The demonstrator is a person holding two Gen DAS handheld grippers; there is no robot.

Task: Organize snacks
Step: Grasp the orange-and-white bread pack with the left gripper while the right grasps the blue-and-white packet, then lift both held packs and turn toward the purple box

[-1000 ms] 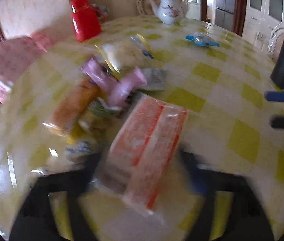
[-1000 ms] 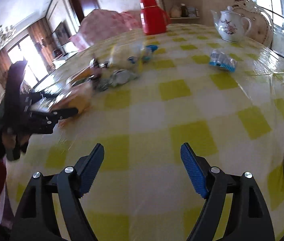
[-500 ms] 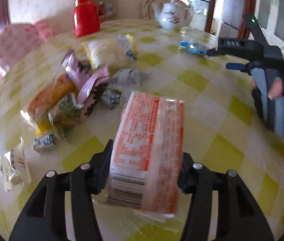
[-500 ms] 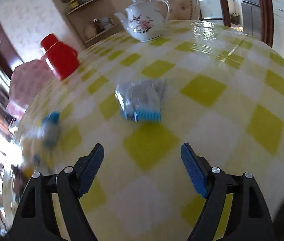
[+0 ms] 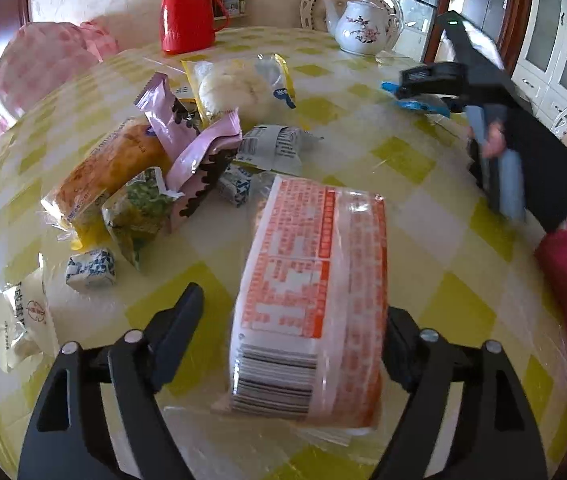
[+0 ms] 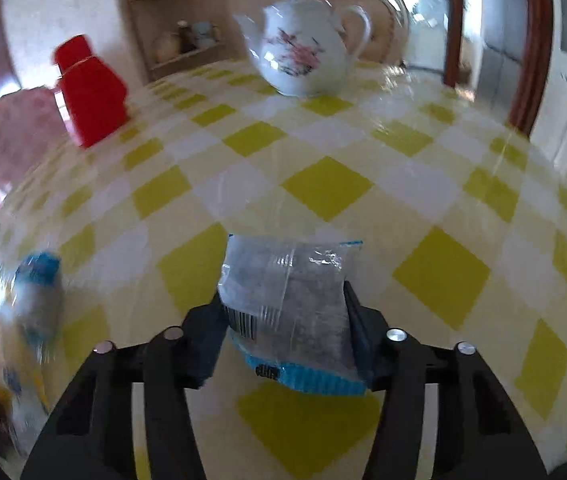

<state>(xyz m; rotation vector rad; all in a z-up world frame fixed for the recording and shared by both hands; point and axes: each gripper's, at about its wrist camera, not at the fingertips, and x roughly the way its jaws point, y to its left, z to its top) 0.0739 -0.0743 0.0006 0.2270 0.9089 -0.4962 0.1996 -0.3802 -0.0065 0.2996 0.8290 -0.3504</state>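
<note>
I count two purple wafer packs point(image 5: 179, 136), two small blue-patterned sweets point(image 5: 90, 269), one orange-printed pack point(image 5: 315, 292) between my left jaws, one blue-edged packet point(image 6: 295, 304) between my right jaws, one red flask point(image 5: 187, 12), one white teapot point(image 6: 303, 56).

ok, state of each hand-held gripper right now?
Left hand-held gripper: opening; orange-printed packet between the jaws, left pad clear of it.
Right hand-held gripper: closing on the blue-edged clear packet.
</note>
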